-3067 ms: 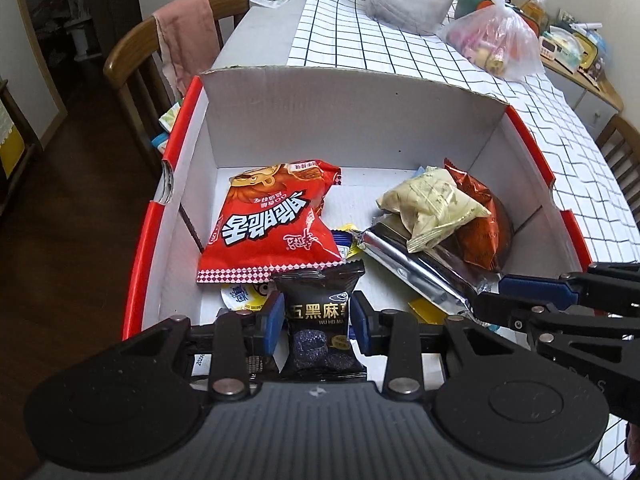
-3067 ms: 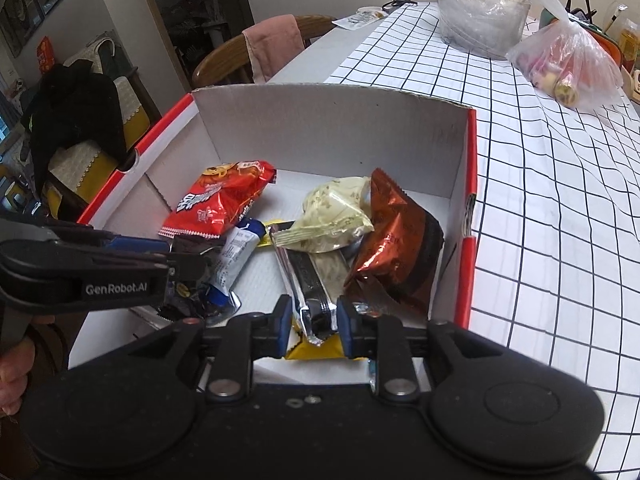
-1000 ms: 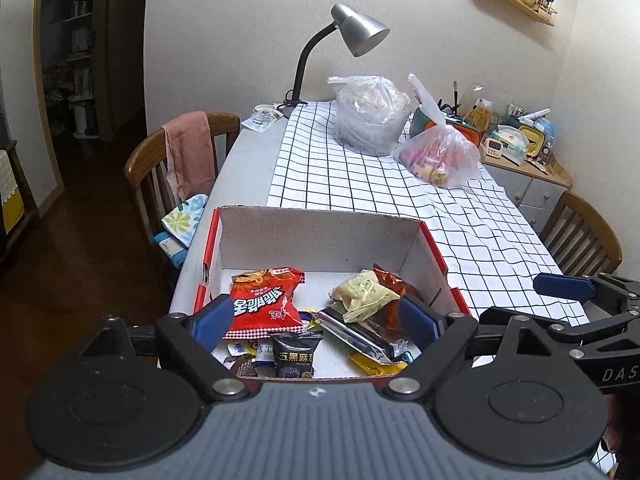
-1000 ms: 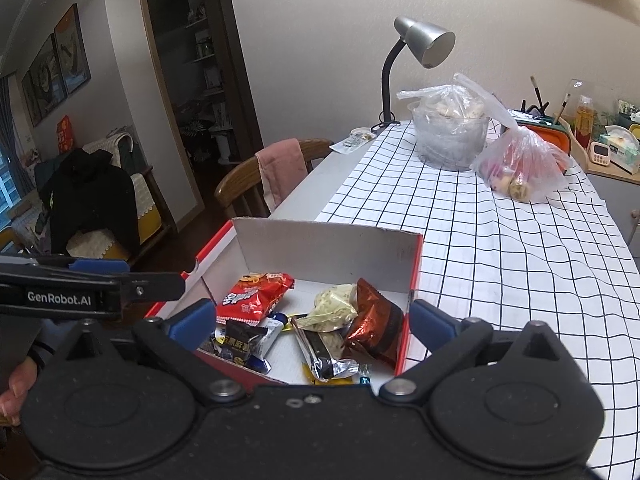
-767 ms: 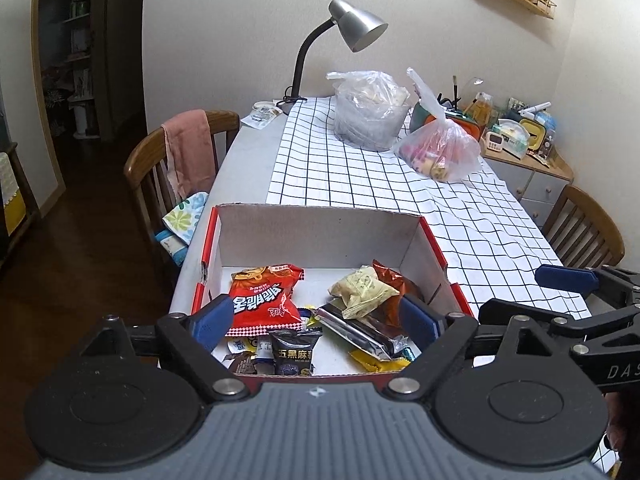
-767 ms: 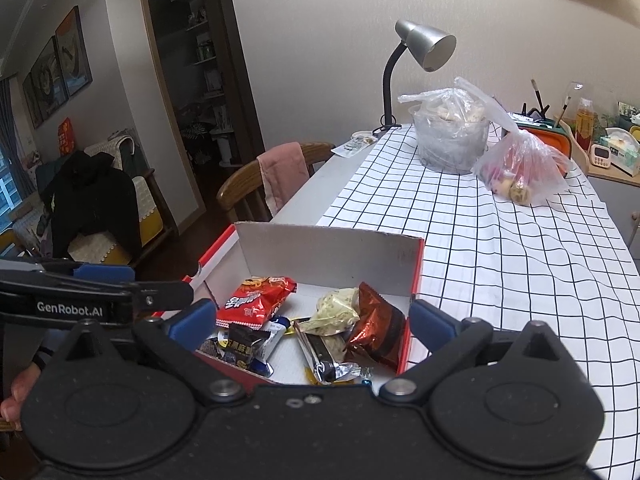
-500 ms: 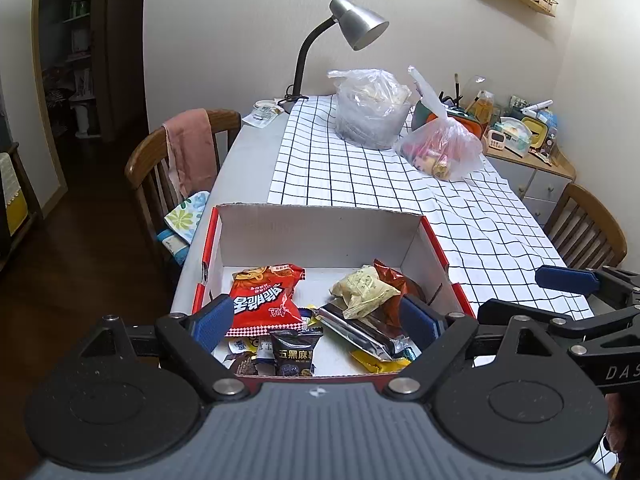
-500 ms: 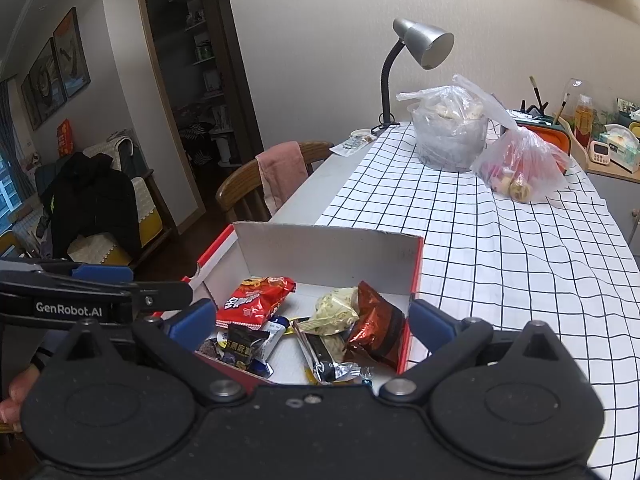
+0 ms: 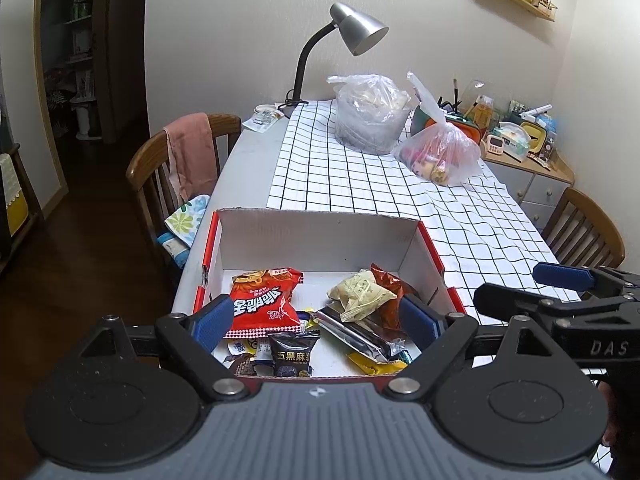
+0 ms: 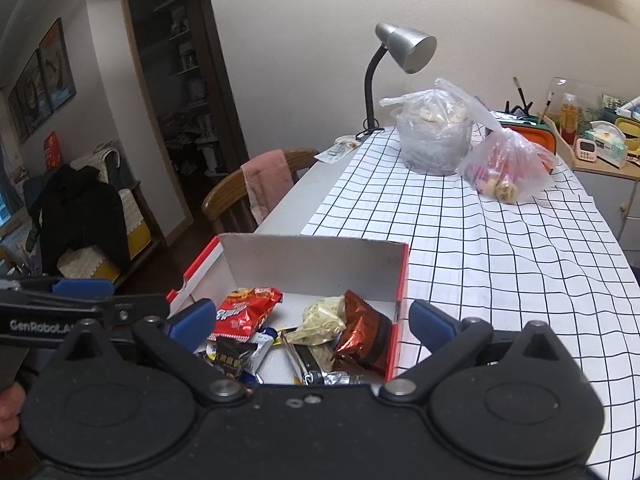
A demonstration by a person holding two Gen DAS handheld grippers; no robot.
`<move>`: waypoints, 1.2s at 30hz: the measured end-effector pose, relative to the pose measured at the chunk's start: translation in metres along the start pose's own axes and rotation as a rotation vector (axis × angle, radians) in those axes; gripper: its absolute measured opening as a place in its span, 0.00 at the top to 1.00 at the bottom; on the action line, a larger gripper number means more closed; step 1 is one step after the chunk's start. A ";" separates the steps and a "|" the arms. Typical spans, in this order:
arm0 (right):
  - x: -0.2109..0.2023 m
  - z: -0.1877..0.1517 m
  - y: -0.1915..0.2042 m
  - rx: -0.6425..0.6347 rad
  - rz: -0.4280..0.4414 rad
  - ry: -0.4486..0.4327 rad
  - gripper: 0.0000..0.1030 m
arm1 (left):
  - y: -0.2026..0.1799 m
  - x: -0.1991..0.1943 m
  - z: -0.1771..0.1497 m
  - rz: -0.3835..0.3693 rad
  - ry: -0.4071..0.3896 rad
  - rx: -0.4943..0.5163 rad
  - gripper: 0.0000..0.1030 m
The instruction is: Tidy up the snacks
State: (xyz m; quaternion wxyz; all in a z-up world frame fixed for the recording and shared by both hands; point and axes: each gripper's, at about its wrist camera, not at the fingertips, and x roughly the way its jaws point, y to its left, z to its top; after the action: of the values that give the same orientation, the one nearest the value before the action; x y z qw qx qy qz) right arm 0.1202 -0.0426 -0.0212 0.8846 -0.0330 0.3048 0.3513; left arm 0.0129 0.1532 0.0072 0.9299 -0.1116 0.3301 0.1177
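Observation:
A red-and-white cardboard box [image 9: 320,240] [image 10: 316,264] sits at the near end of the table and holds the snacks. In it lie a red chip bag [image 9: 262,300] [image 10: 244,312], a black packet [image 9: 294,356] [image 10: 232,354], a pale yellow bag [image 9: 360,292] [image 10: 322,316], a copper-brown bag [image 9: 390,300] [image 10: 362,338] and a dark silver-edged bar [image 9: 356,334]. My left gripper [image 9: 316,320] is open and empty, held back above the box's near edge. My right gripper [image 10: 310,320] is open and empty, likewise above the near edge.
A checked cloth [image 9: 360,176] covers the table. Two plastic bags [image 9: 370,112] [image 9: 440,152] and a grey desk lamp [image 9: 356,32] stand at the far end. A chair with a pink towel [image 9: 188,156] is at the left, another chair [image 9: 584,232] at the right.
Three seconds ago both grippers were shut low in the box, left on the black packet, right on the bar. Both let go, opened and pulled up and back. In the last second they barely moved.

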 end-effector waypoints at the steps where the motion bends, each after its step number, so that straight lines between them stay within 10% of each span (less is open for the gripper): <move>1: 0.001 0.000 -0.001 0.000 -0.004 0.000 0.00 | 0.000 -0.001 0.000 -0.002 -0.001 -0.001 0.13; 36: -0.009 -0.005 0.003 0.017 -0.004 -0.008 0.00 | -0.007 -0.018 -0.005 -0.006 -0.016 0.013 0.13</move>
State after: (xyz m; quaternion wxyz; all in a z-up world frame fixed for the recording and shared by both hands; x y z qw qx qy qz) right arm 0.1109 -0.0472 -0.0198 0.8869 -0.0248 0.3039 0.3470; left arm -0.0015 0.1427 0.0156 0.9335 -0.1053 0.3233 0.1138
